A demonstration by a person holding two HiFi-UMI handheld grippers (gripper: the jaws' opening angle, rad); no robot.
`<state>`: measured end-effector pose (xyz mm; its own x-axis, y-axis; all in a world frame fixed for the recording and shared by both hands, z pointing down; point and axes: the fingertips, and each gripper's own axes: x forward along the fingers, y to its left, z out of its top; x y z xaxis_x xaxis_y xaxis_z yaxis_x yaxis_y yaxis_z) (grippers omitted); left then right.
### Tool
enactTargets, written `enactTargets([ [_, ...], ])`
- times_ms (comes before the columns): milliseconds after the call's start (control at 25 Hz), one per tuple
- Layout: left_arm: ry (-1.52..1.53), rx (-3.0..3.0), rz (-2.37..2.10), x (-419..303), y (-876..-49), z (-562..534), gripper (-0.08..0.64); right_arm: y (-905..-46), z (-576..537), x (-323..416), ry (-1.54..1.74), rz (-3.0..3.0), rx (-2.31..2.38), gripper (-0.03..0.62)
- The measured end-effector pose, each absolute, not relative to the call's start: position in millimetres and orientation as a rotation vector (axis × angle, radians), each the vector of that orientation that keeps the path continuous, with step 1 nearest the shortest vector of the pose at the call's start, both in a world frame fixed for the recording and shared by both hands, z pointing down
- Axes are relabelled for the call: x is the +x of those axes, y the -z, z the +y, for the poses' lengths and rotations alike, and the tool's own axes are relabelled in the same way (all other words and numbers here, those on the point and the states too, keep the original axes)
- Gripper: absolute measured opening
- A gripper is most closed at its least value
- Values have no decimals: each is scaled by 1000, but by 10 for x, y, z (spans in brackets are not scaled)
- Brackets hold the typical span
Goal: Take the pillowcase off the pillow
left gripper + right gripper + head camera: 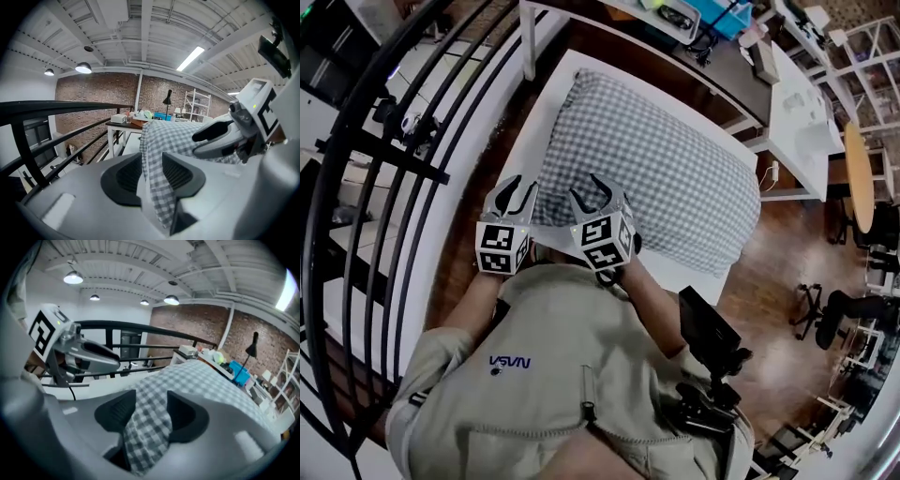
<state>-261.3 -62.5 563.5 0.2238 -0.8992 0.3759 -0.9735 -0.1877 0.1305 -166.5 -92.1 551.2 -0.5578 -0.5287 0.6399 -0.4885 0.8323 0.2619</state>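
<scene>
A pillow in a grey-and-white check pillowcase (656, 178) lies lengthwise on a white table (551, 108). Both grippers are at its near end, side by side. In the left gripper view, my left gripper (522, 187) (152, 164) is shut on a thin fold of the pillowcase (166, 138), which hangs down between the pads. In the right gripper view, my right gripper (591, 192) (152, 411) has its jaws wide apart, and a thick bunch of pillowcase (206, 380) fills the gap against both pads. Each gripper appears in the other's view: the right gripper (220, 138) and the left gripper (89, 352).
A black metal railing (403, 187) curves close along the left of the table. A white-framed desk (609, 19) with clutter stands beyond the pillow's far end. More white tables (797, 103) and a round wooden one (860, 173) stand right, over wooden floor (787, 281).
</scene>
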Motion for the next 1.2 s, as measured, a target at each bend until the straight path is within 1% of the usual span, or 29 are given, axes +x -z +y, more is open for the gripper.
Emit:
enactTargets([
  [80,-299,2145,-1748,-2608,-5625,-595,118,-5776,-965,-1762,145,-2155,647,238],
  [160,-297,2130,-1758,-2605,-5624,-561,118,-6090,-1030,-1759,256,-1998,567,238],
  [200,-299,2121,-1766,-2619,-5624,-551,118,-6202,-1074,-1733,311,-1928,548,227],
  [240,-302,2111,-1775,-2637,-5623,-546,118,-6246,-1112,-1702,352,-1888,546,112],
  [280,-304,2101,-1785,-2654,-5621,-549,118,-6227,-1130,-1673,370,-1882,551,17],
  [560,-306,2075,-1792,-2708,-5666,-764,118,-5535,-989,-1399,224,-2127,651,11],
  [720,-309,2136,-1597,-2465,-5808,-875,122,-5264,-912,-1167,127,-2213,717,11],
  [800,-326,2183,-1429,-2223,-5906,-860,160,-5232,-858,-1084,90,-2231,730,11],
  [880,-369,2229,-1264,-1975,-6026,-799,223,-5240,-822,-1045,61,-2244,737,11],
  [920,-387,2247,-1192,-1869,-6080,-755,235,-5249,-809,-1036,51,-2249,738,11],
  [1080,-403,2271,-1061,-1666,-6189,-651,232,-5241,-749,-999,45,-2268,719,11],
  [1120,-415,2272,-1055,-1652,-6210,-655,216,-5230,-732,-996,47,-2275,714,11],
  [1160,-435,2272,-1058,-1649,-6232,-665,181,-5216,-719,-994,49,-2281,713,11],
  [1200,-462,2270,-1077,-1663,-6253,-679,117,-5201,-715,-987,52,-2284,718,9],
])
